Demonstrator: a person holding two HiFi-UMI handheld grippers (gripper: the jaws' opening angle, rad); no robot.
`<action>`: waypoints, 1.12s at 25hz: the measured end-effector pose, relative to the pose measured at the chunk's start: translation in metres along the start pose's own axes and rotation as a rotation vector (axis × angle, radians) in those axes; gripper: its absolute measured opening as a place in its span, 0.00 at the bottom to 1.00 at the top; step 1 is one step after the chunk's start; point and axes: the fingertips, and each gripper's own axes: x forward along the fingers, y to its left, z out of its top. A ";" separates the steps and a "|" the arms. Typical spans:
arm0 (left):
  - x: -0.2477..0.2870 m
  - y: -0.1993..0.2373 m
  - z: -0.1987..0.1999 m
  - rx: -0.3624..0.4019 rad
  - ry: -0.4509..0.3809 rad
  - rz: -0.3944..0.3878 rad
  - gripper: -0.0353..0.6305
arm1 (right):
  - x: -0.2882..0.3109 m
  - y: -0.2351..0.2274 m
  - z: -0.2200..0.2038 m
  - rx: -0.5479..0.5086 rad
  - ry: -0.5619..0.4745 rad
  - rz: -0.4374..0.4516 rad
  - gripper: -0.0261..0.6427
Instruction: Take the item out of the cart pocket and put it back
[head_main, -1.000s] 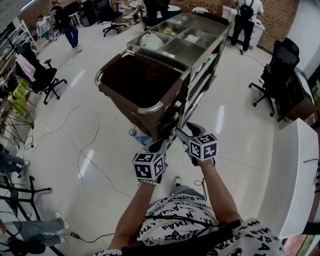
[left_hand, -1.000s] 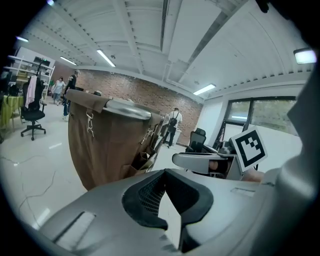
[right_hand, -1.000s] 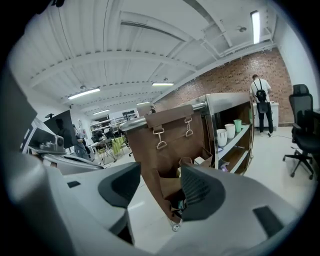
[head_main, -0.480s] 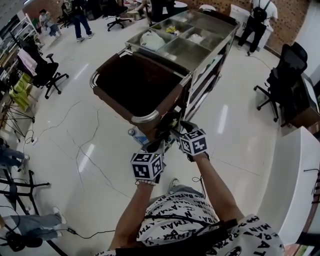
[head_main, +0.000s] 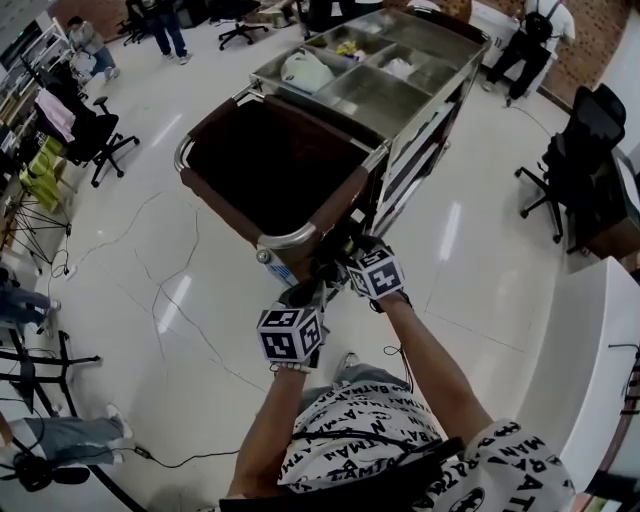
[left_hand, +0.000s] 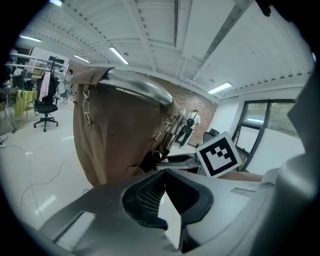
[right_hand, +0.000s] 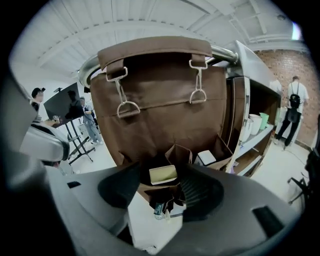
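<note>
The cart's brown fabric bag (head_main: 270, 165) hangs from a metal rail, and small pockets (right_hand: 175, 155) are sewn low on its near end. A pale cream box (right_hand: 162, 174) stands upright in the middle pocket. My right gripper (right_hand: 161, 192) is open, its jaws standing either side of that box without closing on it. In the head view the right gripper (head_main: 338, 260) points into the pocket area. My left gripper (head_main: 305, 293) sits just left of and below it, beside the bag (left_hand: 115, 135); in its own view the left gripper (left_hand: 164, 175) is shut and empty.
A white item (right_hand: 205, 158) sits in the pocket to the right, and a small bottle (right_hand: 159, 210) lies lower down. The steel cart top (head_main: 375, 75) holds compartments with items. Office chairs (head_main: 575, 150) stand right and far left (head_main: 85, 140). People stand at the back. Cables cross the floor (head_main: 170, 290).
Both grippers have moved up toward the cart's near end. The right one has closed in on the pockets, so that its jaws now stand around the cream box.
</note>
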 end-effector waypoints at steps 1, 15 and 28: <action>0.001 0.001 -0.001 -0.003 0.001 0.003 0.06 | 0.002 -0.001 -0.002 -0.025 0.012 -0.007 0.41; -0.005 -0.003 0.010 0.012 -0.018 -0.028 0.06 | -0.030 -0.004 0.026 -0.052 -0.056 -0.078 0.29; -0.068 -0.011 0.000 0.059 -0.031 -0.120 0.06 | -0.103 0.032 0.053 -0.025 -0.167 -0.222 0.29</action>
